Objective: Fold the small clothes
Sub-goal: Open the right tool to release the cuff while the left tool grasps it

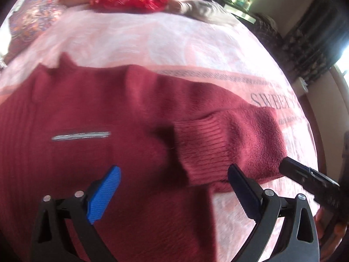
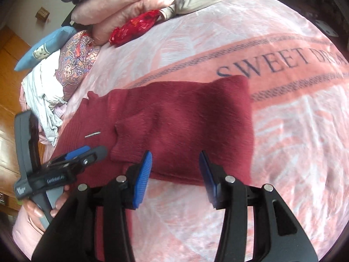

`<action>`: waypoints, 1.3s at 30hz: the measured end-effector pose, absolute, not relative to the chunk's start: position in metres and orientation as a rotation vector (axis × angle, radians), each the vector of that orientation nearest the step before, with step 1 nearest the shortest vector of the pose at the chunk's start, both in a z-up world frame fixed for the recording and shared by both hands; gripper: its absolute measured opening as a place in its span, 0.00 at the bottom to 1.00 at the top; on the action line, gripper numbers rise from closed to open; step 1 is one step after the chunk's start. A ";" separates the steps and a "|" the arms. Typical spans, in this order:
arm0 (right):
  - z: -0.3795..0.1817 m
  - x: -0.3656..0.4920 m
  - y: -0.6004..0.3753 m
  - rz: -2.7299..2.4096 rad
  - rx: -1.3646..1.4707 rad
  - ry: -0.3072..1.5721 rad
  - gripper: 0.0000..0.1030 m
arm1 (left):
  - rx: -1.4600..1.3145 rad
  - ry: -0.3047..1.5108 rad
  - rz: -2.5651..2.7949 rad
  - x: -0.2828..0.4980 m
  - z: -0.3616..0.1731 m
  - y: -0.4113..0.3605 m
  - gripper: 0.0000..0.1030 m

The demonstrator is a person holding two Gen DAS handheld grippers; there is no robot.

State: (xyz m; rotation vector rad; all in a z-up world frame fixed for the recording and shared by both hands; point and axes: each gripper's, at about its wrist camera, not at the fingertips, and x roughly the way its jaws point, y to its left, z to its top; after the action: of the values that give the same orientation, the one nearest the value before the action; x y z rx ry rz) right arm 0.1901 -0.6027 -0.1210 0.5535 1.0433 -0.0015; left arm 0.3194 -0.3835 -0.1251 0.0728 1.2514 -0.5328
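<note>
Both sets of jaws gape wide, nothing gripped. Left gripper [image 1: 172, 193] hovers over the maroon sweater [image 2: 181, 122], by the ribbed cuff [image 1: 202, 144] of the folded-in sleeve; right gripper [image 2: 175, 179] hangs at its near edge. Sweater lies flat on the pink blanket [image 2: 272, 152] of the bed, probably for the next fold. No containers visible.

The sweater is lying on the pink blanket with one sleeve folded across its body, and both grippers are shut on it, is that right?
Not quite. Neither gripper is shut on the sweater. The left gripper and right gripper are both open, fingers apart, holding nothing, as each wrist view shows. The rest stands: the sweater lies on the pink blanket with one sleeve folded across its body.
</note>
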 end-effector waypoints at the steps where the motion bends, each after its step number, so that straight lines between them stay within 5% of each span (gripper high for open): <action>1: -0.124 0.186 -0.606 0.006 0.555 1.039 0.44 | 0.076 1.274 -0.530 0.322 -0.130 -0.391 0.95; 5: -0.131 0.173 -0.617 0.028 0.573 1.022 0.44 | 0.069 1.335 -0.511 0.328 -0.147 -0.410 0.87; 8: -0.135 0.167 -0.620 0.030 0.571 1.008 0.42 | 0.104 1.304 -0.500 0.322 -0.145 -0.418 0.69; 11: -0.138 0.164 -0.623 0.027 0.582 1.002 0.39 | 0.113 1.272 -0.487 0.317 -0.140 -0.422 0.39; 16: -0.134 0.162 -0.620 0.013 0.573 0.998 0.39 | 0.074 1.258 -0.504 0.318 -0.128 -0.417 0.21; 22: -0.125 0.162 -0.616 0.008 0.574 0.986 0.37 | -0.001 1.181 -0.541 0.318 -0.102 -0.392 0.14; 39: -0.113 0.202 -0.551 0.085 0.519 1.028 0.34 | -0.036 1.031 -0.291 0.363 -0.058 -0.226 0.13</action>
State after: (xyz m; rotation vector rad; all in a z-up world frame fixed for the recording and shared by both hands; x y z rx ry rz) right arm 0.2021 -0.5506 -0.1134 0.5189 1.0283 0.0850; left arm 0.3630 -0.2261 -0.0583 -0.0361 1.0309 -0.2906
